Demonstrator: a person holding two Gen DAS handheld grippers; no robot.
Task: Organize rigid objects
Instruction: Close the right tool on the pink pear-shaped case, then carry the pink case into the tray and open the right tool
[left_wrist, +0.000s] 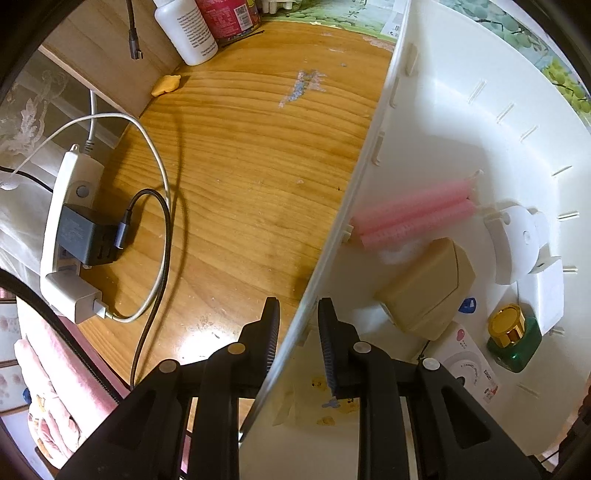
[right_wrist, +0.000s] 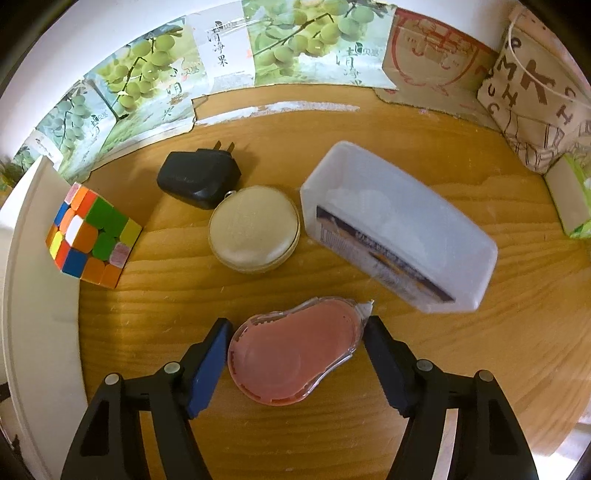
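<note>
Right gripper (right_wrist: 295, 363), jaws apart, straddles the pink tape dispenser (right_wrist: 295, 350) below the round case (right_wrist: 254, 229), long axis slanting up-right, while left gripper (left_wrist: 297, 345) clamps the bin wall (left_wrist: 354, 177).

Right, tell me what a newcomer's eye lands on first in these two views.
In the right wrist view, the pink tape dispenser lies on the wooden table between the open right tongs, with the bright puzzle cube at the far left beside the white bin's wall. In the left wrist view, the left tongs straddle the white bin's wall, and pink rollers lie inside the bin.
</note>
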